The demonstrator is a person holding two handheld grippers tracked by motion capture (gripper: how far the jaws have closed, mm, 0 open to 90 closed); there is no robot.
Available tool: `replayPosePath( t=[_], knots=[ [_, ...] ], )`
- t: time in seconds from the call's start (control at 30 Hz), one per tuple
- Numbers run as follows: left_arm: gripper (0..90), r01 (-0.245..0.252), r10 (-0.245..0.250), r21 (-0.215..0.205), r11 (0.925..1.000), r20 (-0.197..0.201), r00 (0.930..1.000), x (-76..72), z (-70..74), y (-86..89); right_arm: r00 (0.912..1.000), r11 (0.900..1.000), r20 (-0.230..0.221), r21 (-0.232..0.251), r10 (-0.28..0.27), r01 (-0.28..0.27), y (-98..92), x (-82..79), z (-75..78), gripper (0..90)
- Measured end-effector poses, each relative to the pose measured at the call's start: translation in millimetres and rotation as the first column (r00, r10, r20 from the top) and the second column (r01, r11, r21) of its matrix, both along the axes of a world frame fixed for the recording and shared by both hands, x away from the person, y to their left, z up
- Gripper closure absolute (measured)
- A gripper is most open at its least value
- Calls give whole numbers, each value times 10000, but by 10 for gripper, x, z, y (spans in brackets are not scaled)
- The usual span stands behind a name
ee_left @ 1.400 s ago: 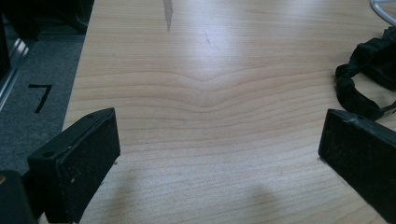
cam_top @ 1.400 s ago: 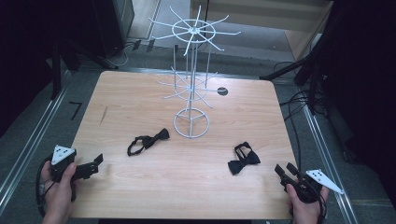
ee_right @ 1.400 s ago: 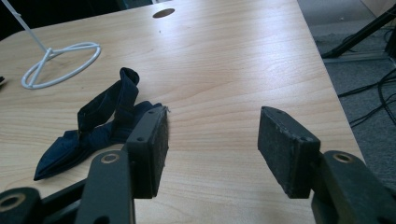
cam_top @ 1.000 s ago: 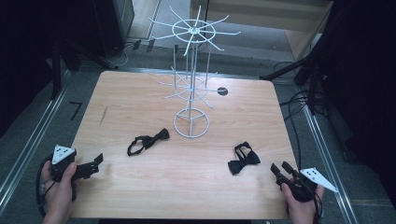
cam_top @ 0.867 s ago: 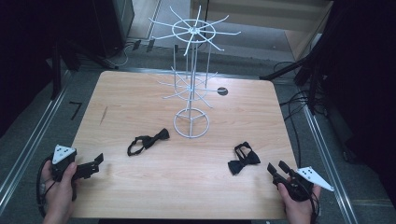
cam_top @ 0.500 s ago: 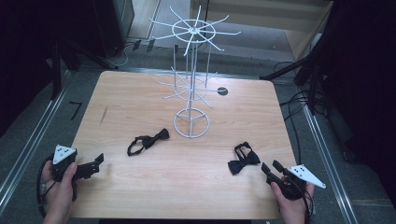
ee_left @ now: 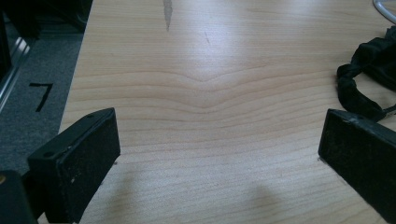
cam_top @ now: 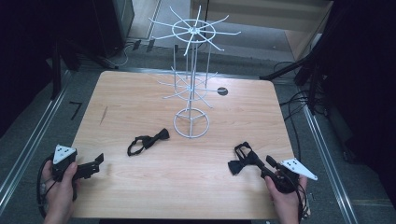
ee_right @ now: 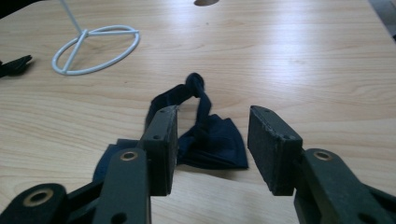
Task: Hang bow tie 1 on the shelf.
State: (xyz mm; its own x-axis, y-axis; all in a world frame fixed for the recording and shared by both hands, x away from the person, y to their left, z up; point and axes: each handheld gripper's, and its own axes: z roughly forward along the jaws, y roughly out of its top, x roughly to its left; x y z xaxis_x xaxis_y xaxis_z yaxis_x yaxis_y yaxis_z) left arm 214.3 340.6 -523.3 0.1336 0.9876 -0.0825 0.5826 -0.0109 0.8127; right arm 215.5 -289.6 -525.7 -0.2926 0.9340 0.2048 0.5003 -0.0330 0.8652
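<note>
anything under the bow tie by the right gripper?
The bow tie lies flat on the bare wooden table, between the open jaws of the right gripper. Its strap loops up behind it. What the fabric itself covers cannot be seen.

A: Where is the wire rack [cam_top: 191,84] on the bench [cam_top: 140,93]?

B: Upper centre of the frame. One bow tie [cam_top: 148,141] lies lower left of its base; a second bow tie [cam_top: 243,159] lies lower right.

A: The tongs?

B: Left tongs [cam_top: 95,164] at lower left; right tongs [cam_top: 261,164] at lower right, just beside the second bow tie.
</note>
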Motion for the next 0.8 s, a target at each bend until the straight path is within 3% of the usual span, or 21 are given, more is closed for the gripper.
replayPosePath(
  t=[0.2,0.3,0.47,0.57,0.8],
  knots=[
    [0,33,-33,-22,10000,-12,10000,-1,0,-4,9998,10000,-178,13,32,-32,143,95,14,629],
    [0,25,-25,-3,10000,-12,10000,-4,1,-4,9986,9997,-492,-139,-218,212,232,192,-4,678],
    [0,60,-60,-35,10000,-33,10000,-4,0,-4,9965,9978,-689,-490,-475,442,295,279,-23,685],
    [0,31,-31,-83,10000,-47,10000,-2,-1,-4,9920,9969,-1091,-521,-637,583,318,359,-66,678],
    [0,31,-32,-59,10000,-37,10000,-3,0,-4,9854,9938,-1315,-408,-1081,1036,301,466,-118,668]
  ],
)
